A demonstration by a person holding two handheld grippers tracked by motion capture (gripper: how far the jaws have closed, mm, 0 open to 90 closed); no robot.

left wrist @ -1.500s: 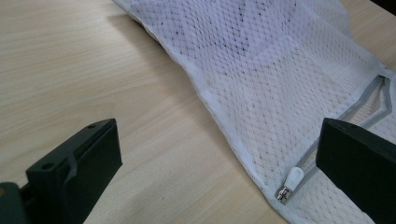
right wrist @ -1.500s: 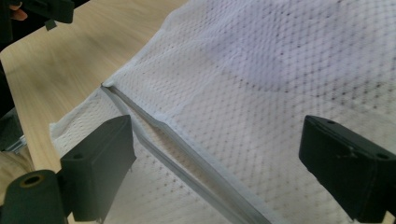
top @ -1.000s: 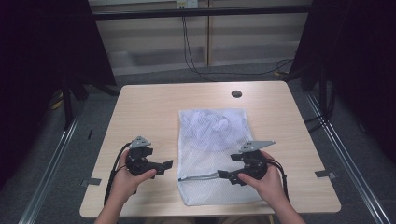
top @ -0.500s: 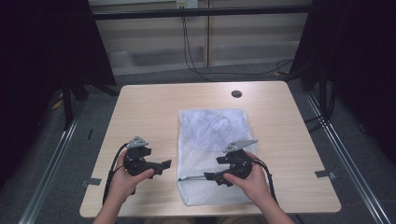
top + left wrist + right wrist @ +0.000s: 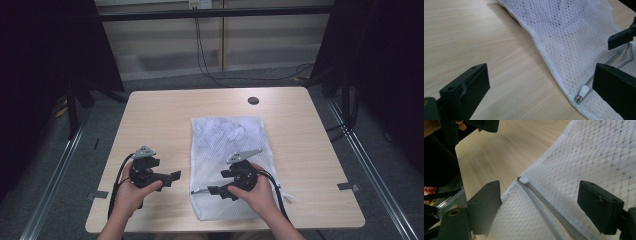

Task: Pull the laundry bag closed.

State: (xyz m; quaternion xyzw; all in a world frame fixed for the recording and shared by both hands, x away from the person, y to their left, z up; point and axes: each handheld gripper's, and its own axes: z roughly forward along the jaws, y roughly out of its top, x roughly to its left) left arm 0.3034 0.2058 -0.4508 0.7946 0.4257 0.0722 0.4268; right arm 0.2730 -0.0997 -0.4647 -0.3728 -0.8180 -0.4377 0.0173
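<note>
I hover my spread right claw (image 5: 216,190) over the mesh bag's (image 5: 235,150) zipper pull (image 5: 524,180), left claw (image 5: 172,176) spread on the tabletop (image 5: 160,125), ready to brace.

— What lies on the table?
— A white mesh laundry bag (image 5: 231,160), flat on the pale wood, long side running away from the person, slightly right of centre. Something white is bunched inside its far half.
— Does it have a fastening?
— A grey zipper (image 5: 544,208) crosses the near end. Its small white pull tab (image 5: 583,91) sits at the bag's left edge, zipper closed along the visible stretch.
</note>
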